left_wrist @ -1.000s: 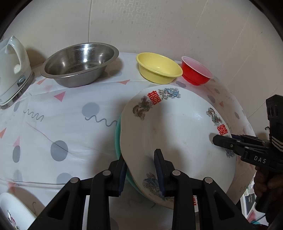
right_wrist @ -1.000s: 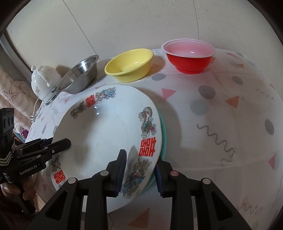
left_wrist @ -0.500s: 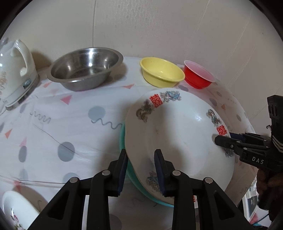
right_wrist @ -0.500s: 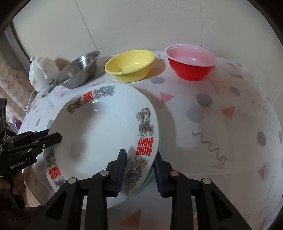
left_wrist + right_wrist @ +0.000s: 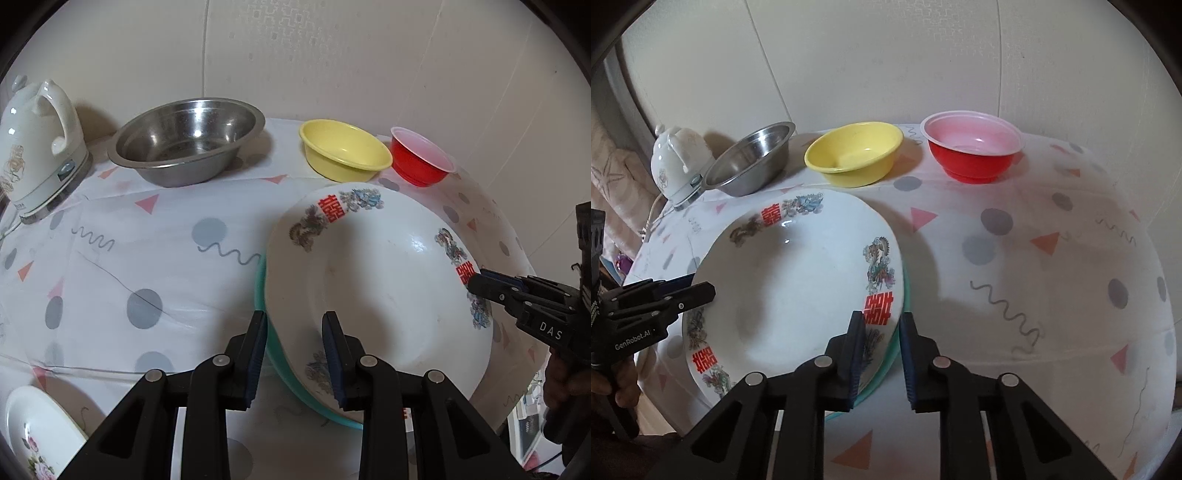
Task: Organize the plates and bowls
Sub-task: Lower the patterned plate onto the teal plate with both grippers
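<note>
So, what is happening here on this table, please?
A person holds a gripper in each hand, and both work on the big white plate, which lies on a teal dish. The left gripper has the plates' near rims between its jaws. The right gripper is at the opposite rim, its jaws closing on both rims. The steel bowl, yellow bowl and red bowl stand untouched in a row by the wall.

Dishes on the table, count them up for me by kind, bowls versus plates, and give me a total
Bowls: 3, namely steel bowl, yellow bowl, red bowl
Plates: 3, namely dragon-print plate, teal plate under it, small floral plate
Total: 6
</note>
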{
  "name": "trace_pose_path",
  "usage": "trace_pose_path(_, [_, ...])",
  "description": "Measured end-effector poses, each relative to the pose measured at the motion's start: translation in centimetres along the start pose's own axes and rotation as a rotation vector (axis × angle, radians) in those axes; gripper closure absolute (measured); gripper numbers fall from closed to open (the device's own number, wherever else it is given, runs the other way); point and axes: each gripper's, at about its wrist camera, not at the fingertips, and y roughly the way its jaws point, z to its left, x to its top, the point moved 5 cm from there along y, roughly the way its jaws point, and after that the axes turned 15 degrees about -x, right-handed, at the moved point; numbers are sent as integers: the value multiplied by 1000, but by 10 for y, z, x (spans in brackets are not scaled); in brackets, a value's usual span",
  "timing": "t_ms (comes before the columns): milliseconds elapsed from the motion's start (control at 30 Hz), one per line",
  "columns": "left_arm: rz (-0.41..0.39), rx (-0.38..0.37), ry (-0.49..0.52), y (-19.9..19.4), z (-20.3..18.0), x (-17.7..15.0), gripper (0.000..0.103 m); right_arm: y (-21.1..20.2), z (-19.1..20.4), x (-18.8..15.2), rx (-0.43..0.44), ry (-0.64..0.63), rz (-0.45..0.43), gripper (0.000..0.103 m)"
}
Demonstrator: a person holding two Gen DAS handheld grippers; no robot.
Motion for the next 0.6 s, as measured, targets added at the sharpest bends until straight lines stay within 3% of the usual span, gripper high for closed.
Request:
trace_pose_path(300, [-11,14,-23,0,-3,-3,72,0,0,-1,20,10,12,81])
trace_pose_path(600, [-48,46,-65,-11,2,-6,72,-20,-2,10,4,19,-74,75])
